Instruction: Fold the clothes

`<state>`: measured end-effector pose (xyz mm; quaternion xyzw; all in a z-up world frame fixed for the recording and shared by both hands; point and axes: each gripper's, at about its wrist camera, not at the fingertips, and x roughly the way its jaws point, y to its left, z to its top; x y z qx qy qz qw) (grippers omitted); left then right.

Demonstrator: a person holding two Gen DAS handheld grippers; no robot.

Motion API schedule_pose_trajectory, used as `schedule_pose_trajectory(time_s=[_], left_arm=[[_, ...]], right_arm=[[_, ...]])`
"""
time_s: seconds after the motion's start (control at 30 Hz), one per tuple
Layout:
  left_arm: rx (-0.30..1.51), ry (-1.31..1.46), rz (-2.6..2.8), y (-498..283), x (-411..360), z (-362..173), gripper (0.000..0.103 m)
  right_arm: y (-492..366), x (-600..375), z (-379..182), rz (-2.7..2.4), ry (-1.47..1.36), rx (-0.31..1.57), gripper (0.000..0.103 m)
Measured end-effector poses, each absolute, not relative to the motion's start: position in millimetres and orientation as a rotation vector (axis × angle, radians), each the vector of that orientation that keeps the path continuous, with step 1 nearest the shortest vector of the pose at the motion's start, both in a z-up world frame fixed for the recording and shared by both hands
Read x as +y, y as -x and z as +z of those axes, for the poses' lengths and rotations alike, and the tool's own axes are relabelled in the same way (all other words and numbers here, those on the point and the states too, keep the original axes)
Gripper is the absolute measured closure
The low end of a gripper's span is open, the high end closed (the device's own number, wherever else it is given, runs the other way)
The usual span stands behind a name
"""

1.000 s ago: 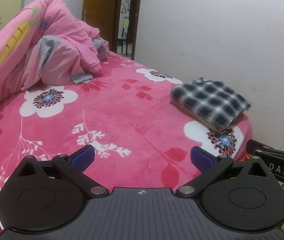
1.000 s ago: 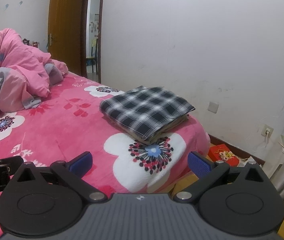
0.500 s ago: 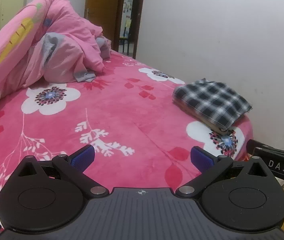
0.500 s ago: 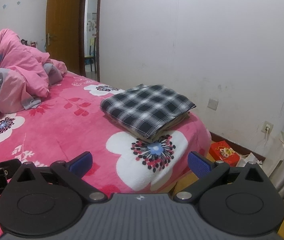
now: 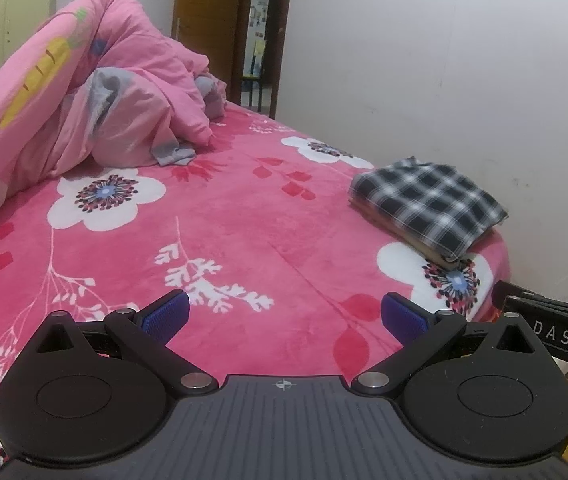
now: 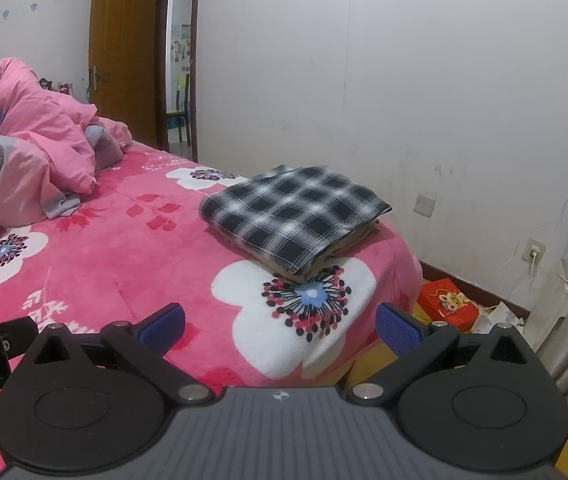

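Currently both grippers idle: left gripper (image 5: 284, 316) and right gripper (image 6: 280, 326) have jaws spread wide, nothing between them, hovering over the pink floral bed (image 5: 224, 220), folded plaid garment (image 6: 293, 216) lying on the bed's right corner, well apart from both.

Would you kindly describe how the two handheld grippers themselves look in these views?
Both the left gripper and right gripper look alike: ribbed dark-grey body, two round black discs, black linkage arms with silver pivot pins, and textured blue fingertips. White lettering "DAS" marks the right gripper's side in the left view.
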<state>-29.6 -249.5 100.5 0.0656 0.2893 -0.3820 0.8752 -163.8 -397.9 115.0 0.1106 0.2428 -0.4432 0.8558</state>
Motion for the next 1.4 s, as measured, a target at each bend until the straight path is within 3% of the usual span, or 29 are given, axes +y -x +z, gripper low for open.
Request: schedule_pose_trajectory(time_s=[1.4], left_arm=[[0.607,-0.141,-0.791,28.7,-249.4,101.7,0.0]], right_arm=[[159.5,-393.0,113.5,-0.911,-0.237,0.516,0.0]])
